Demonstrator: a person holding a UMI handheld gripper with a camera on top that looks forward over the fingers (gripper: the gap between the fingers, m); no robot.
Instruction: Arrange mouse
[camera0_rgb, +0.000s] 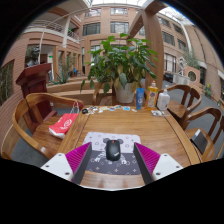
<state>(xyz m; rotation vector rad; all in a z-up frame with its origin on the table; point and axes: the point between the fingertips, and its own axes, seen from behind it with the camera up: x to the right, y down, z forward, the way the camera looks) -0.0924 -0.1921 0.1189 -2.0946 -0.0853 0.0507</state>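
A black computer mouse (113, 149) lies on a grey patterned mouse mat (112, 152) on the round wooden table (160, 126). My gripper (113, 159) is open, with its magenta pads (79, 156) wide apart at either side of the mat. The mouse stands between the fingers with a clear gap on each side and rests on the mat.
A red-and-white object (63, 124) lies on the table's left side. A potted plant (122, 68), a blue bottle (140, 96) and other bottles (163, 99) stand at the far edge. Wooden chairs (28, 112) surround the table. A brick building is behind.
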